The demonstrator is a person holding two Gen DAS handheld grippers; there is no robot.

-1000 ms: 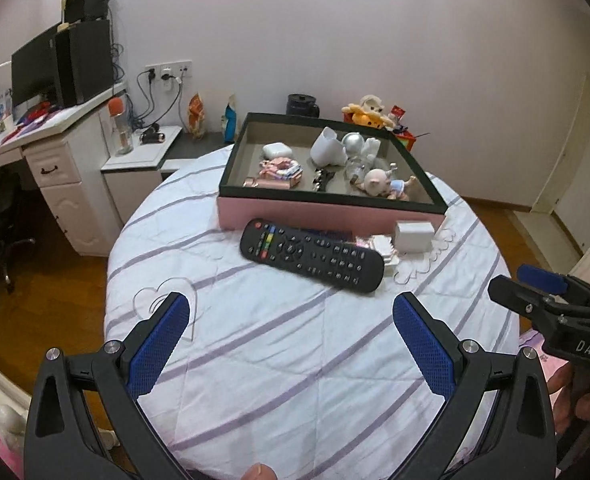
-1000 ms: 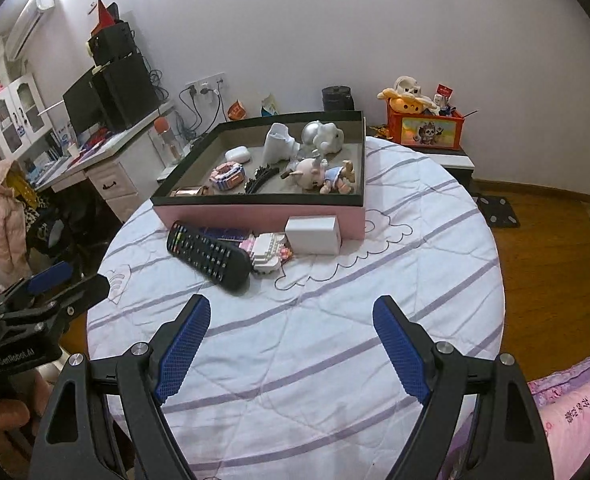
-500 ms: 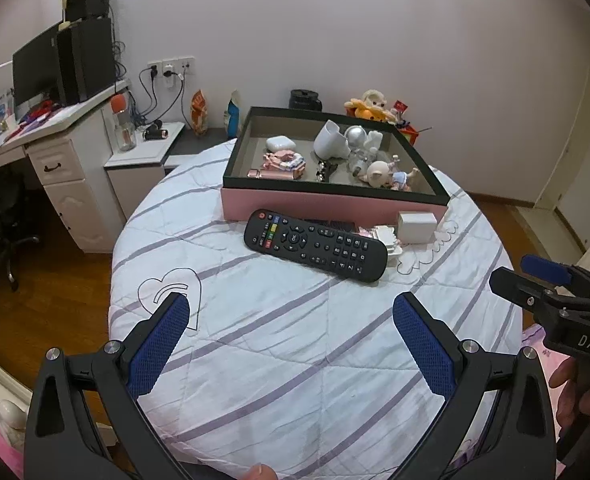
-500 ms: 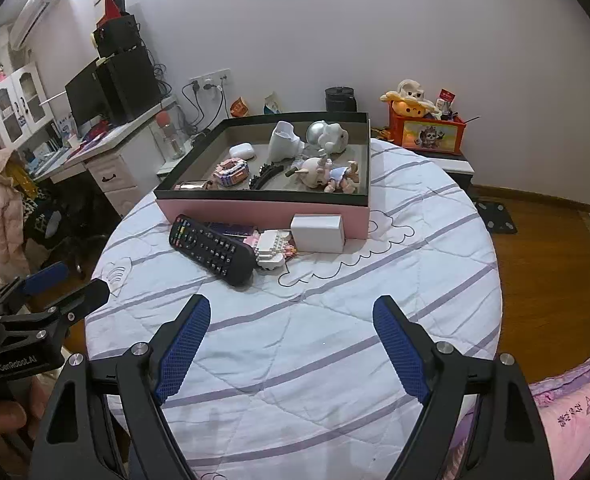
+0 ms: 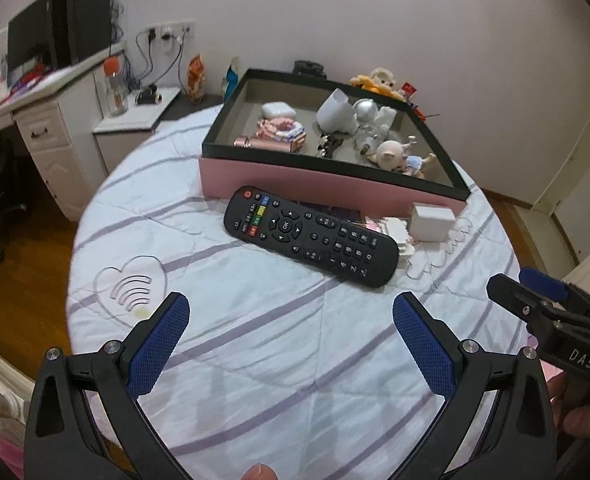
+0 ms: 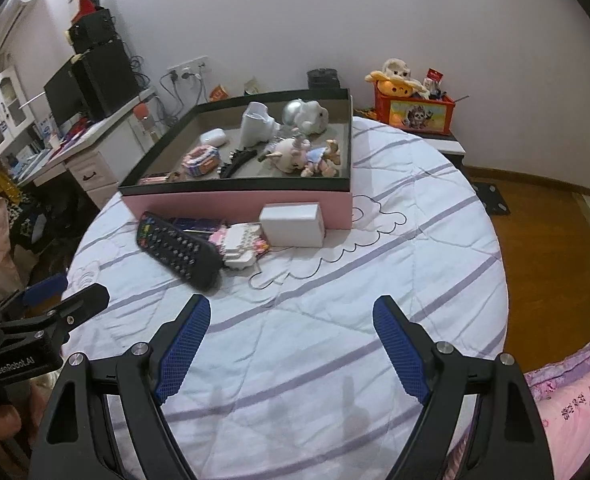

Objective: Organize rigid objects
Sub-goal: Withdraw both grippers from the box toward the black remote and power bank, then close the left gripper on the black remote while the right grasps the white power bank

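Now, in the left wrist view, the left claw (image 5: pixel 291 322) hangs spread wide above the round tabletop covered in a white, purple-striped quilted cloth (image 5: pixel 255 344), its blue-padded fingers (image 5: pixel 157 350) gripping nothing and touching nothing. Ahead of it the black rectangular remote control (image 5: pixel 309 236) lies flat on the cloth, just in front of the pink-sided, black-rimmed cardboard tray (image 5: pixel 315 178) that holds a pale pig figurine (image 5: pixel 393 156), a white cup-shaped piece (image 5: pixel 335 114) and other small items. A small white box (image 5: pixel 431 220) sits against the tray's front wall, near the remote's far end. The right claw (image 5: pixel 535 288) shows at the right edge. Compared with a second ago, this camera has drawn closer to the remote, which fills more of the view. In the right wrist view, the right claw (image 6: pixel 291 320) is likewise fully parted and empty over the cloth (image 6: pixel 335 340); the remote (image 6: pixel 177 250), a white and pink block toy (image 6: pixel 241 244) touching it, and the white box (image 6: pixel 293 226) lie before the tray (image 6: pixel 239 200), nearer than before.
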